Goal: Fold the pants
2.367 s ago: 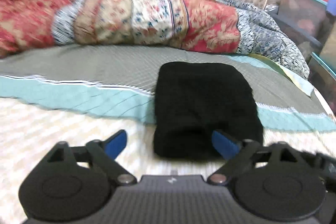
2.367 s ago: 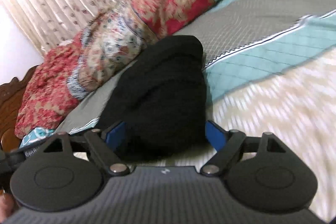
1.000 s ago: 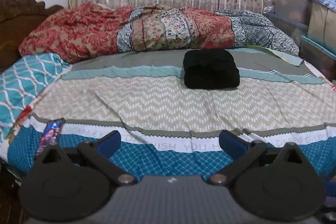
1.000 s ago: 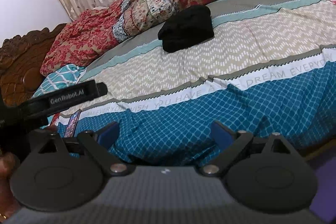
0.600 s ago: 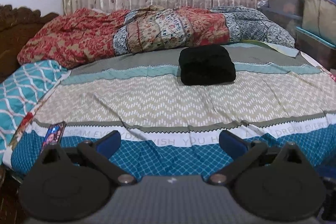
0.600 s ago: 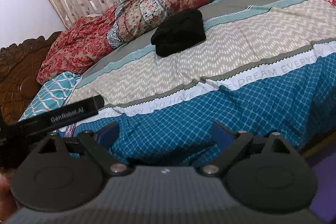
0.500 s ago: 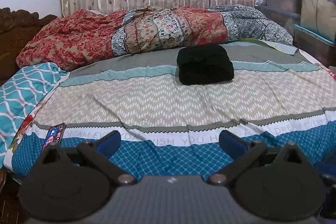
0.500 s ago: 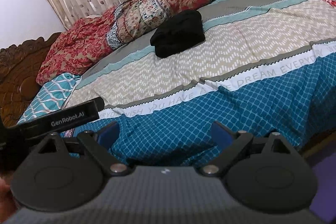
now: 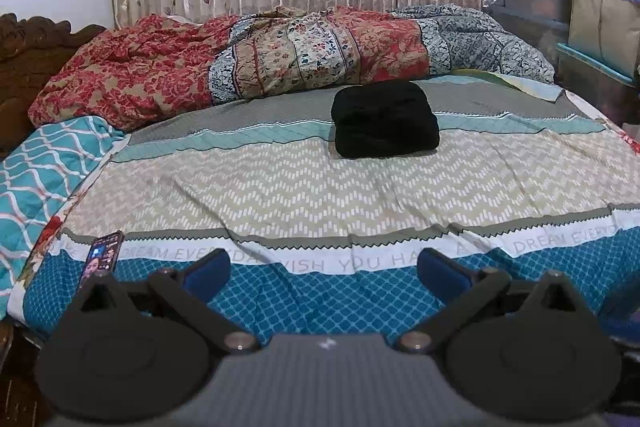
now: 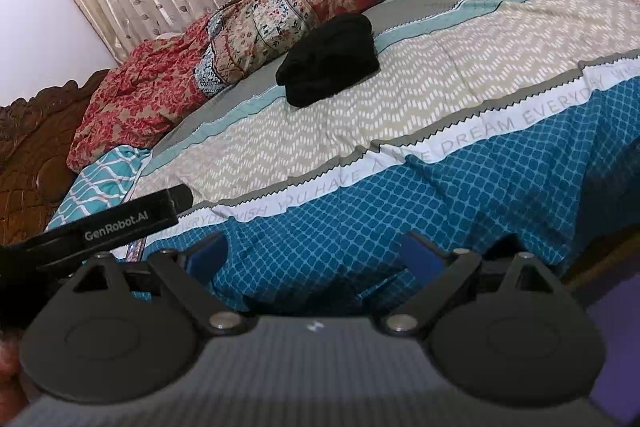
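The black pants (image 9: 385, 119) lie folded in a compact bundle on the far half of the bed, on the grey and teal stripes; they also show in the right wrist view (image 10: 330, 61). My left gripper (image 9: 322, 273) is open and empty, held back over the bed's near blue edge. My right gripper (image 10: 314, 253) is open and empty, also back at the near edge, far from the pants. The left gripper's body (image 10: 120, 223) shows at the left of the right wrist view.
A patterned bedsheet (image 9: 320, 195) covers the bed. A rolled red and floral quilt (image 9: 248, 55) lies behind the pants. A phone (image 9: 100, 259) lies at the near left edge. A teal pillow (image 9: 44, 163) is left; storage boxes (image 9: 600, 19) stand right.
Both grippers have pulled well back from the folded pants to the bed's near edge; over the last half second they barely move. The pants stay in place.
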Demonstrator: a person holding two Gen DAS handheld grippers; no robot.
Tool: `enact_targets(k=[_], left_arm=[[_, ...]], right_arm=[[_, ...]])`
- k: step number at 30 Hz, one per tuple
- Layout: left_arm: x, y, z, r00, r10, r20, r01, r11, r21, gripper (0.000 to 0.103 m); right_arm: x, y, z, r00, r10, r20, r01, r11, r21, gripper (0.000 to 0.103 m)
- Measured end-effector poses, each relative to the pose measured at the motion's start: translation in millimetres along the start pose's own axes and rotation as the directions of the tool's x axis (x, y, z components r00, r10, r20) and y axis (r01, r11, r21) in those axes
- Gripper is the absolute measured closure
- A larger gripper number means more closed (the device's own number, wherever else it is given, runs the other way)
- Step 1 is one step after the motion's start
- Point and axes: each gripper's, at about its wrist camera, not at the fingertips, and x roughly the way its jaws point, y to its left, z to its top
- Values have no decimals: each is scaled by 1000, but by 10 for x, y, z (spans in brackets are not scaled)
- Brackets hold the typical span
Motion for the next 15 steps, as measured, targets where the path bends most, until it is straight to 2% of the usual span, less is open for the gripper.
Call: enact_targets(k=[10, 15], left_arm=[[-12, 36, 5, 998, -2, -61, 0, 999, -33, 0], [3, 47, -18, 996, -6, -85, 3, 1000, -28, 0]], right_arm=[[-112, 70, 2, 998, -30, 59, 34, 998, -61, 8], [-100, 89, -16, 998, -34, 60, 38, 997, -65, 8]])
